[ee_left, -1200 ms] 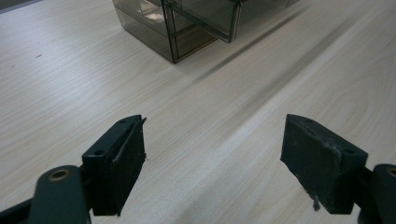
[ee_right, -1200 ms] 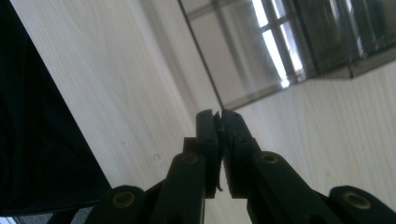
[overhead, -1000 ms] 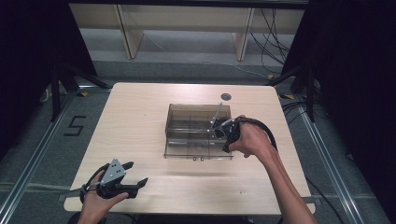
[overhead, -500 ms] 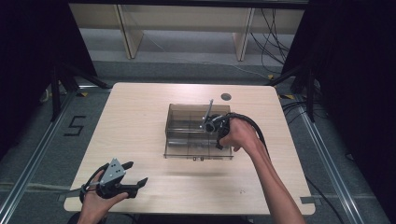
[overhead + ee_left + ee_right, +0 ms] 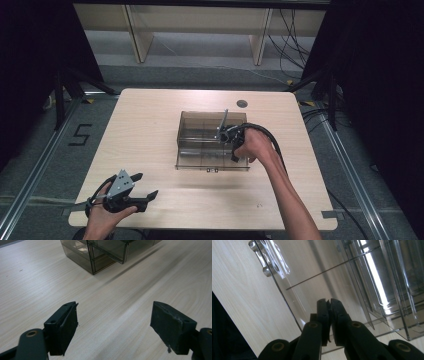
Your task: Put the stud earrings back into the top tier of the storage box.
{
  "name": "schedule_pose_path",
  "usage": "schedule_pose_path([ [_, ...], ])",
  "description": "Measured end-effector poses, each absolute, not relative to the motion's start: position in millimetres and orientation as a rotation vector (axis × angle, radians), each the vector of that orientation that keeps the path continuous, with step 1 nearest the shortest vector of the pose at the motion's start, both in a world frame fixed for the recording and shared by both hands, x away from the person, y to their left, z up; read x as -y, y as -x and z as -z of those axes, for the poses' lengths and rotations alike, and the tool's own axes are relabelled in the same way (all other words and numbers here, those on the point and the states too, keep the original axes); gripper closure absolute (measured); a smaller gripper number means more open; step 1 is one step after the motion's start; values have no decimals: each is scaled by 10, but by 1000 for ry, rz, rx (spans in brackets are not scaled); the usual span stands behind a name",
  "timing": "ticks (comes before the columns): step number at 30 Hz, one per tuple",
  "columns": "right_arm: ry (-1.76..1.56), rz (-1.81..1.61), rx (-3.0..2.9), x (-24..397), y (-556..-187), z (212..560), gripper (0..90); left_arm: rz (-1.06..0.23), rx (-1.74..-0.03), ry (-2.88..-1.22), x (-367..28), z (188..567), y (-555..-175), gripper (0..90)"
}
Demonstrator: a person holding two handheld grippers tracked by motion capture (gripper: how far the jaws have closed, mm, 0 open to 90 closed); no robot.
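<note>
A smoky clear plastic drawer box (image 5: 200,127) stands mid-table, and its lower drawer (image 5: 212,161) is pulled out toward me, with a small handle (image 5: 212,170) on the front. My right gripper (image 5: 234,156) hangs over the right part of that drawer, pointing down. In the right gripper view its jaws (image 5: 328,301) are shut with nothing seen between them, just above the drawer's clear floor (image 5: 312,277), and the handle (image 5: 269,258) shows at upper left. My left gripper (image 5: 146,185) rests near the table's front left, open and holding nothing (image 5: 115,315).
The wooden table (image 5: 150,125) has a round cable hole (image 5: 242,103) at its back right. Black cable (image 5: 270,140) trails from the right gripper over the forearm. Shelving stands behind the table. In the left gripper view the box's corner (image 5: 100,252) lies ahead.
My right hand has shifted a little left and sunk toward the open drawer, jaws staying shut. The left gripper has not moved.
</note>
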State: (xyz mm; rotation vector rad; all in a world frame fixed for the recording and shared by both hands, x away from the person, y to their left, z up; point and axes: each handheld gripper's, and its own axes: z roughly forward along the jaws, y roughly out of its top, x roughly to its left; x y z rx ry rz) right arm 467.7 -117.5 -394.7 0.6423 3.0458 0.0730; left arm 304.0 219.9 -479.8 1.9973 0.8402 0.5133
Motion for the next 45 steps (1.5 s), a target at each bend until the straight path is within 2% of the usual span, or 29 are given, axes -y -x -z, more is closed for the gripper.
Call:
schedule_pose_path([
  [9, -697, -67, -3053, 1172, -4687, 4022, 829, -521, -838, -2000, -2195, 4799, -3038, 212],
  [15, -731, -119, -3016, 1241, -4641, 3852, 789, -511, -842, -1991, -2200, 4798, -3040, 213],
  [20, -675, -183, -2975, 1383, -4412, 3619, 774, -513, -843, -1989, -2201, 4797, -3040, 212],
  [26, -686, -223, -2974, 1532, -4121, 3556, 770, -515, -845, -1988, -2202, 4796, -3041, 213],
  [32, -637, -223, -2979, 1732, -3829, 3638, 766, -522, -846, -1991, -2204, 4795, -3044, 213],
  [45, -687, -126, -2996, 1909, -3592, 4067, 773, -526, -848, -1993, -2204, 4795, -3042, 213],
])
